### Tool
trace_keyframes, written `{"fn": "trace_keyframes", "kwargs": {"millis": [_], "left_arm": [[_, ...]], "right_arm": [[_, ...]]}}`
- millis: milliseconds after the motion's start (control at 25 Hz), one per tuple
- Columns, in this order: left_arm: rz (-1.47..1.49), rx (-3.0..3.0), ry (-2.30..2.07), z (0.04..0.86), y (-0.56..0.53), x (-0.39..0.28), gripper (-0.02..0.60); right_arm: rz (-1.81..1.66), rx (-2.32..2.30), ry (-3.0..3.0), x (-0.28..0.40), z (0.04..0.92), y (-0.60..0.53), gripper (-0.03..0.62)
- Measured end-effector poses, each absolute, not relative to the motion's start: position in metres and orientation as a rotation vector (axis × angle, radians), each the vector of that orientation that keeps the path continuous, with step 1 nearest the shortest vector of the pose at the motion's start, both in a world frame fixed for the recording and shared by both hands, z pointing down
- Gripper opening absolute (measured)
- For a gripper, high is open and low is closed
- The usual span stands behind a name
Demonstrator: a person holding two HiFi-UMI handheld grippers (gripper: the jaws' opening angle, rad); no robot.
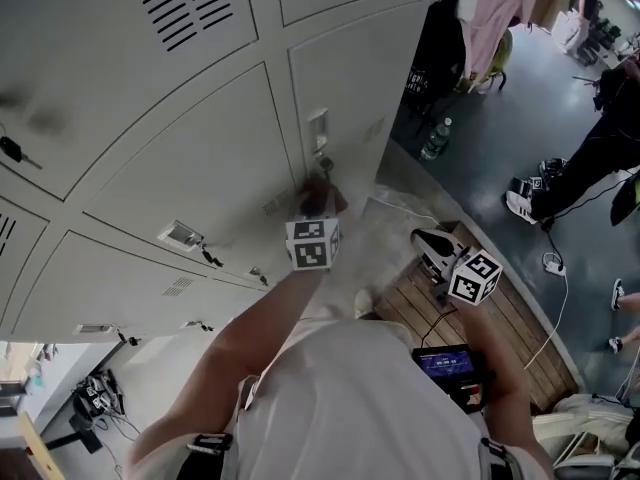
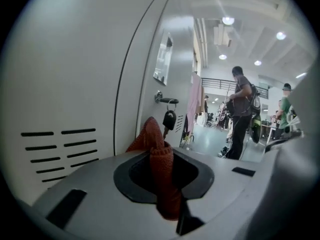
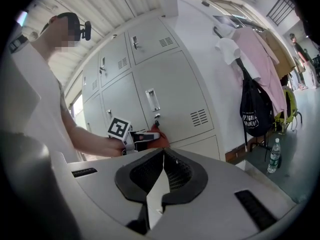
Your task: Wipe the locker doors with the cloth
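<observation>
My left gripper [image 1: 318, 208] is shut on a reddish-brown cloth [image 1: 322, 194] and holds it against a grey locker door [image 1: 345, 88], just below that door's lock. In the left gripper view the cloth [image 2: 161, 169] sticks up between the jaws, beside a key [image 2: 169, 119] hanging from the lock. The right gripper view shows the left gripper [image 3: 150, 136] with the cloth [image 3: 160, 140] pressed on the door under the handle plate [image 3: 151, 100]. My right gripper [image 1: 428, 245] hangs back from the lockers, shut with nothing in it [image 3: 163, 158].
Neighbouring doors carry vents, handles and a key [image 1: 12, 151]. Right of the lockers hang clothes [image 1: 505, 8] and a black bag [image 3: 256, 111], with a water bottle [image 1: 434, 140] on the floor. A wooden platform [image 1: 505, 318] lies below. People stand at the right [image 1: 600, 138].
</observation>
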State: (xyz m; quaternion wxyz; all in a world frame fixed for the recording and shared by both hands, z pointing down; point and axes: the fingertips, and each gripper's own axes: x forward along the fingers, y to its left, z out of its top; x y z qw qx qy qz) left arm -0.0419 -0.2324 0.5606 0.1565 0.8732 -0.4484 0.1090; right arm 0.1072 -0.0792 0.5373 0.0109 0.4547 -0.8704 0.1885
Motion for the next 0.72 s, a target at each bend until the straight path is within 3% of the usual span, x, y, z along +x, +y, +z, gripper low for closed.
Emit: {"fn": "trace_keyframes", "kwargs": {"millis": [360,720], "left_arm": [[0.385,2.497,-1.401,0.580,-0.263,-0.016,0.038],[0.541,2.630,-1.329,0.596,-0.293,0.062,0.038]], "right_arm": [[0.629,1.418,-2.731,0.159,0.532,-0.109,0.017],[0.670,1.414,-2.757,0.192,0.542,-0.128,0.017]]}}
